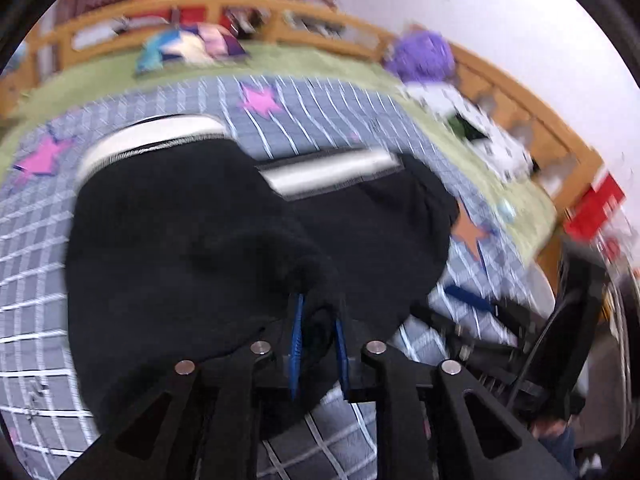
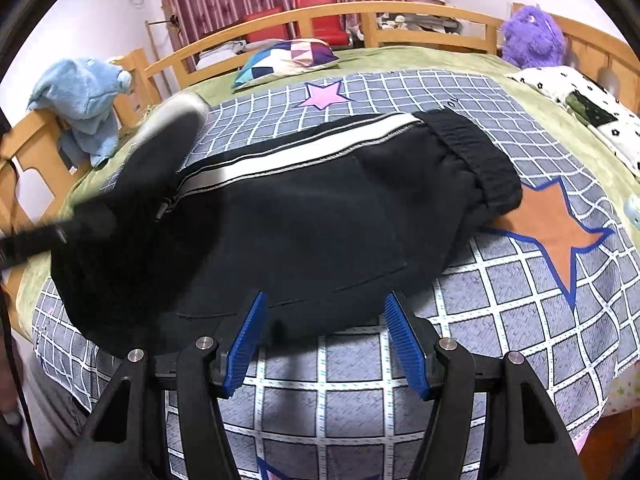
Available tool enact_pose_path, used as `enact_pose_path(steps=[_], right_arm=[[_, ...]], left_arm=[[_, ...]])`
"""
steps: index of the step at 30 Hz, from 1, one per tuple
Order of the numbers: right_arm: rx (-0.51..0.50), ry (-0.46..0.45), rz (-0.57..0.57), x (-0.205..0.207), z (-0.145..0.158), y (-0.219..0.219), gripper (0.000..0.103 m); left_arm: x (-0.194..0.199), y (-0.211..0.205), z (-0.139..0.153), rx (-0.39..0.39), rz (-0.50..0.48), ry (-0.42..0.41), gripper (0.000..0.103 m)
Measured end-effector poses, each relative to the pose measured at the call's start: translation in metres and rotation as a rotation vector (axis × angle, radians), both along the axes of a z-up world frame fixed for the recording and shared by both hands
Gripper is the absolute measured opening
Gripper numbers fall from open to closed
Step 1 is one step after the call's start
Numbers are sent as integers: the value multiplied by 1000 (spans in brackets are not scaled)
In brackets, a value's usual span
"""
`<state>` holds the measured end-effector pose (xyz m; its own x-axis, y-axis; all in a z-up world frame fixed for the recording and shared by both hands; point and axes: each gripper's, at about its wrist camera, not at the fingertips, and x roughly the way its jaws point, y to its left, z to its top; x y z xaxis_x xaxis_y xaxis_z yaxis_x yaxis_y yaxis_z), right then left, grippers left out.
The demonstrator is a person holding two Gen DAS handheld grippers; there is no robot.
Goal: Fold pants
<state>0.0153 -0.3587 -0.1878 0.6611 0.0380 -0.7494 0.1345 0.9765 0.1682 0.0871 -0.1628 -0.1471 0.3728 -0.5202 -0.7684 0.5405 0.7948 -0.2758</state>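
Soft, limp pants (image 2: 304,216): left claw (image 1: 318,324) pinching cuff, right claw (image 2: 324,320) agape, empty, near hem; grab edges, near waistband.

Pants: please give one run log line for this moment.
pants: partly folded on blanket | left gripper: shut on pants | right gripper: open, empty

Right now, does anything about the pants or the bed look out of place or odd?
Nothing damaged or spilled. The black pants lie folded across the checked blanket, but the leg end is bunched and lifted in the left claw instead of lying flat. The right claw is open at the near hem.
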Motion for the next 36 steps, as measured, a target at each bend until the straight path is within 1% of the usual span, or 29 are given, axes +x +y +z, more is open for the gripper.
enact_pose_path(steps=[1,2,3,4,5,6,7,8,9,11,12,13,15,16,17,18,19,20,22,24,27,30,34,36], right_arm=[[19,-3,3,1,0,-2,62],[33,-8,5,2,-1,-1,62],[44,-21,11,5,1,2,62],[46,-33,24,6,3,6,62],[47,-44,47,11,5,12,62],[53,-47,66,17,7,19,62],[65,-48,76,21,8,23,62],[101,-48,92,29,9,29,62],[133,-46,101,35,10,32,62],[201,-52,109,47,9,41,62],[217,-55,113,52,7,46,62],[233,-43,118,60,3,51,62],[262,15,118,77,-13,61,62],[284,51,115,85,-24,66,55],[310,78,110,92,-32,70,42],[342,79,119,95,-35,73,22],[333,67,128,96,-31,77,19],[313,42,141,95,-26,78,17],[291,-59,151,91,-1,72,15],[279,-110,134,92,22,57,15],[228,-127,91,95,44,26,15],[175,-136,48,93,56,-8,14],[91,-156,-12,80,64,-63,14],[55,-140,-54,73,58,-95,14]], left_arm=[[-1,1,-4,-2,-16,32,19],[-3,8,-4,-28,-19,57,19],[-8,15,-2,-55,-20,60,22],[-12,23,2,-75,-21,53,23],[-17,35,8,-92,-10,34,27],[-19,45,14,-96,14,11,35],[-22,54,17,-100,37,-8,39],[-23,66,20,-109,57,-21,42],[-25,82,22,-120,78,-28,42],[-26,102,21,-120,117,-25,42],[-27,117,18,-127,148,-21,42],[-26,126,16,-133,164,-11,42],[-22,142,8,-145,198,24,42],[-20,151,3,-145,224,50,42],[-17,156,-1,-148,237,67,42],[-15,162,-5,-155,246,81,42],[-13,163,-8,-153,253,87,42],[-10,163,-9,-148,262,91,42],[-6,167,-11,-156,274,98,42],[0,163,-12,-164,269,111,42],[6,149,-10,-155,251,120,42],[11,128,-7,-136,220,120,42],[12,101,-3,-114,174,114,42],[10,86,-2,-97,143,106,42]])
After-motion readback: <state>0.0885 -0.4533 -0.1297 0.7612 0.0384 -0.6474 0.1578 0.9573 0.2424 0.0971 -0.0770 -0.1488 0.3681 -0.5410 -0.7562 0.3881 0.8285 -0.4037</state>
